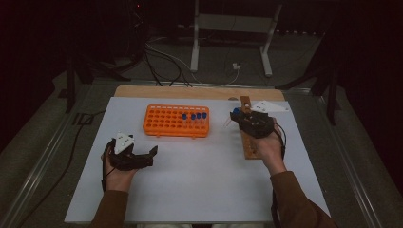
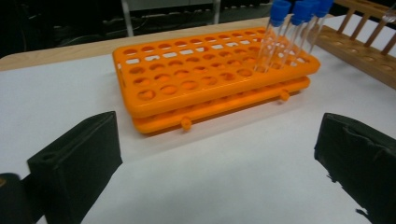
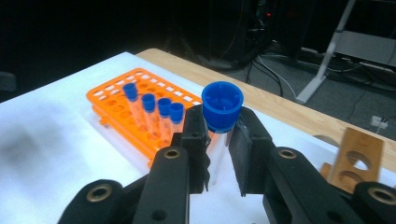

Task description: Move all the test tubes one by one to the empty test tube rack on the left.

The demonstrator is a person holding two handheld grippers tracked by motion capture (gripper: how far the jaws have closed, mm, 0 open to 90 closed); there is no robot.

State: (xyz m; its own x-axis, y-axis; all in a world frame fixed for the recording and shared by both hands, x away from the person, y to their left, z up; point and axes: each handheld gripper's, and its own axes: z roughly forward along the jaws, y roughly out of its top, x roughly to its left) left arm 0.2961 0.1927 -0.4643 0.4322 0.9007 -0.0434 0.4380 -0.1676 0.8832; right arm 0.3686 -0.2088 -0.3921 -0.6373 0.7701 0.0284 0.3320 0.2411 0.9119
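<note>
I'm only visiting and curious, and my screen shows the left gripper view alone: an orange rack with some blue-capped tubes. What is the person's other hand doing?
Observer: The right hand-held gripper is shut on a blue-capped tube, held upright between its jaws.
Operator: Whereabouts over the table is that?
Observer: In the high view it is above the far end of the wooden rack, to the right of the orange rack.
Operator: I can't count the tubes in the orange one. How many are there?
Observer: The right gripper view shows a row of four tubes standing near one end of it.
</note>
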